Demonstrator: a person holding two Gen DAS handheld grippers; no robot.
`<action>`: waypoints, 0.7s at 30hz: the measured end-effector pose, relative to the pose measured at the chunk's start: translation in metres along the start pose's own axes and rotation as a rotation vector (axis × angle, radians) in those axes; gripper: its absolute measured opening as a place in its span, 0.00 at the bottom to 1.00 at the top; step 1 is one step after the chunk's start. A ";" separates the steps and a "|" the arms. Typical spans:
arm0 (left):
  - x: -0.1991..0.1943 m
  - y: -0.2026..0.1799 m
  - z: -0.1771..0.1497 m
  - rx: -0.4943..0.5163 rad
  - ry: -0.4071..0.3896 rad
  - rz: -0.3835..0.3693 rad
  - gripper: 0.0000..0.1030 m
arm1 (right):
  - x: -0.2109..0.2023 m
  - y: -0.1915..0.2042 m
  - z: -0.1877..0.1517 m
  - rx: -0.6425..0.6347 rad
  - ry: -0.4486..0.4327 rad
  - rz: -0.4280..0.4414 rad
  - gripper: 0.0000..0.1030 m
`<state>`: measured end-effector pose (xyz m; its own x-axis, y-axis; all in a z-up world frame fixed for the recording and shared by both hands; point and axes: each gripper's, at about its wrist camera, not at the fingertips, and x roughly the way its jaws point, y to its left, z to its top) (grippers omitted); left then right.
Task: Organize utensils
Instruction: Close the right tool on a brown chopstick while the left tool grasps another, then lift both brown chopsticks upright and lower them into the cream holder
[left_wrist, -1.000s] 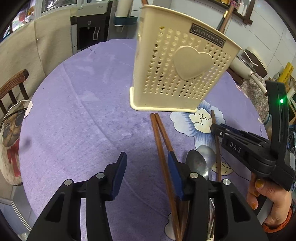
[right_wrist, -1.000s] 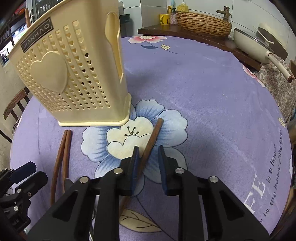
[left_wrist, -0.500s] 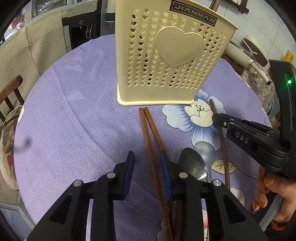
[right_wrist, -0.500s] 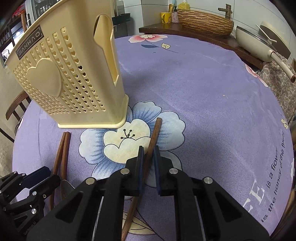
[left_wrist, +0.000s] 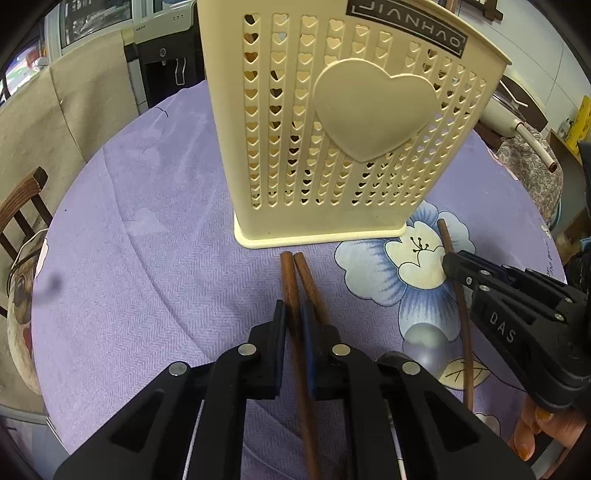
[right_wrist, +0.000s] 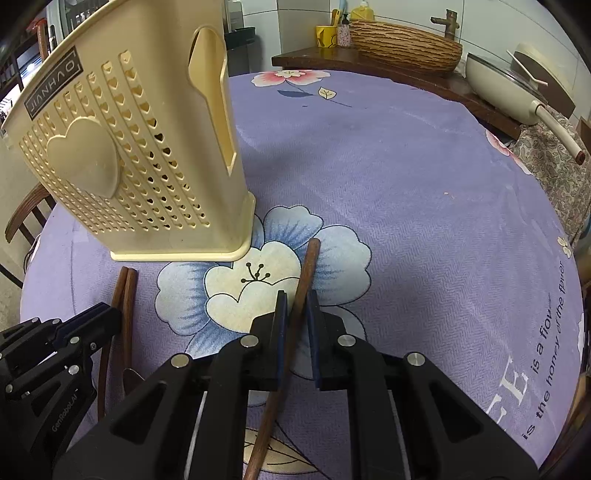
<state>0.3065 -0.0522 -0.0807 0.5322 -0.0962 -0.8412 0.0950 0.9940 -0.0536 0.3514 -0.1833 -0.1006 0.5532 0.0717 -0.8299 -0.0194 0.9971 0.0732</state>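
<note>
Both tools are down at the purple floral tabletop (right_wrist: 424, 177), each narrowed around a wooden stick. On the left tool (left_wrist: 293, 325) the jaws have nearly come together over a pair of dark wooden chopsticks (left_wrist: 290, 280). One stick runs plainly between the pads, while the other seems to lie at or just outside the right-hand pad, and the fisheye view makes that hard to settle. On the right tool (right_wrist: 295, 314) the pads sit close either side of a single brown chopstick (right_wrist: 308, 266), leaving only a sliver of gap, so it looks pinched or on the point of being pinched. That stick still lies along the cloth over the printed flower.

A cream perforated utensil holder (left_wrist: 343, 122) with a raised heart on its face stands upright just beyond the chopstick tips, close to them but not touching. A metal spoon (left_wrist: 424, 343) lies on the cloth between the pair and the single stick, partly hidden behind the left tool.

My reading is that this is the grasping step for the chopsticks, with nothing lifted yet. Next, each grip needs to be firm enough that the sticks do not swivel. Then they must be raised, tipped toward vertical, carried over the holder's open top and lowered in. The left pair could split if only one stick is truly caught.
</note>
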 end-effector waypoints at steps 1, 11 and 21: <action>0.000 0.000 0.000 -0.002 0.000 0.001 0.08 | 0.000 0.000 0.000 0.003 -0.002 -0.001 0.11; 0.001 0.005 0.002 -0.020 0.001 -0.014 0.07 | 0.000 -0.018 0.001 0.100 0.006 0.085 0.08; -0.021 0.022 0.003 -0.074 -0.052 -0.100 0.07 | -0.018 -0.045 0.000 0.200 -0.036 0.259 0.07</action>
<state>0.3004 -0.0288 -0.0627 0.5661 -0.1959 -0.8007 0.0890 0.9802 -0.1769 0.3423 -0.2291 -0.0885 0.5806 0.3180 -0.7495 -0.0014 0.9210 0.3896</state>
